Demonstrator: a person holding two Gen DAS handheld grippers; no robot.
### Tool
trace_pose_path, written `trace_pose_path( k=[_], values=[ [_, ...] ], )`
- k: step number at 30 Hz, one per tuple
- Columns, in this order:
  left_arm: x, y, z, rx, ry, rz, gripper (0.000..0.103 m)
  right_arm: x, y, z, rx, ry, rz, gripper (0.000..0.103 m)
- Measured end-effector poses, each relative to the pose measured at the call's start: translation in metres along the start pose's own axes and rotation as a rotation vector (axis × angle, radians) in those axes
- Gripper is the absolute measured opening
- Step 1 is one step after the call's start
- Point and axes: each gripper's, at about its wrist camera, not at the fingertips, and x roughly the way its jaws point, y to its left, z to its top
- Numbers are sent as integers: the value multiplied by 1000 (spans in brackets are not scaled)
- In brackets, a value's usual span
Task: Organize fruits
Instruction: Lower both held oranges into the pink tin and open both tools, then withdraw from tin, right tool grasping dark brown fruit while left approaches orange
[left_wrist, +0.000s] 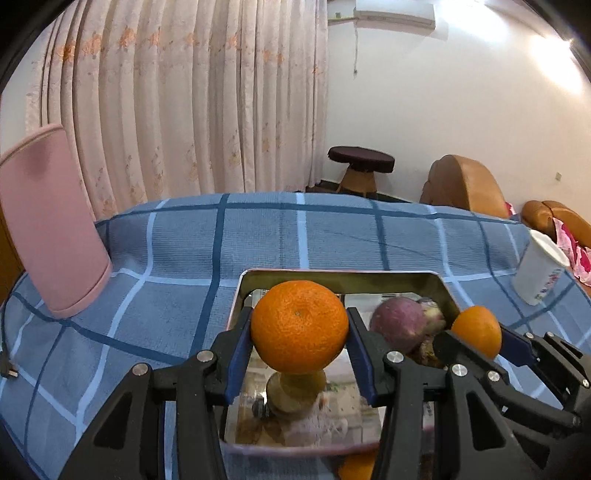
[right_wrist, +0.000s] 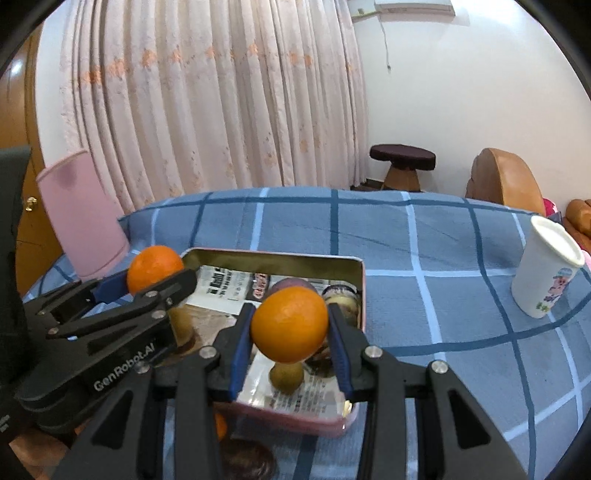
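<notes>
Your left gripper (left_wrist: 300, 330) clamps one orange (left_wrist: 299, 325) above the tin's (left_wrist: 332, 274) left edge, your right gripper (right_wrist: 290, 326) another orange (right_wrist: 290, 323) over its middle: straight down lands both.

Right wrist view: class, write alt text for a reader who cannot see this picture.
The right gripper holds an orange above a shallow pink tin containing other fruit, on a blue checked cloth. At left, the left gripper holds a second orange beside the tin. A white cup stands at right, with curtains behind.
</notes>
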Motion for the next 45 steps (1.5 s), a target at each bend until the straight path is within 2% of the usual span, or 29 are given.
trace_pose_path(
  k=[5, 12, 14, 15, 18, 21, 24, 27, 33, 41, 45],
  values=[
    [20, 0, 3, 2, 40, 9, 50, 18, -3, 1, -13, 29, -24, 41],
    [35, 1, -3, 1, 91, 26, 50, 33, -6, -4, -7, 61, 6, 43],
    [37, 2, -4, -5, 102, 36, 51, 33, -9, -4, 0, 55, 18, 49],
    [37, 3, -4, -10, 99, 37, 53, 30, -11, -4, 8, 42, 20, 55],
    [27, 5, -4, -25, 57, 38, 68, 17, -16, -5, 28, -14, 15, 67],
    [13, 6, -4, -40, -7, 34, 81, 5, -20, -5, 54, -65, 11, 76],
    [3, 5, -6, -26, -59, 58, 83, -4, -22, -5, 69, -104, 0, 77],
    [-3, 4, -9, -20, -77, 71, 83, -6, -20, -6, 66, -110, -11, 77],
    [-10, 5, -18, -16, -69, 81, 83, -12, -18, -10, 49, -117, -29, 77],
    [-22, -1, -35, 37, -70, 106, 83, -22, -18, -20, 54, -100, -34, 77],
    [-28, -1, -42, 30, -58, 94, 83, -28, -19, -27, 57, -98, -40, 77]
  ],
)
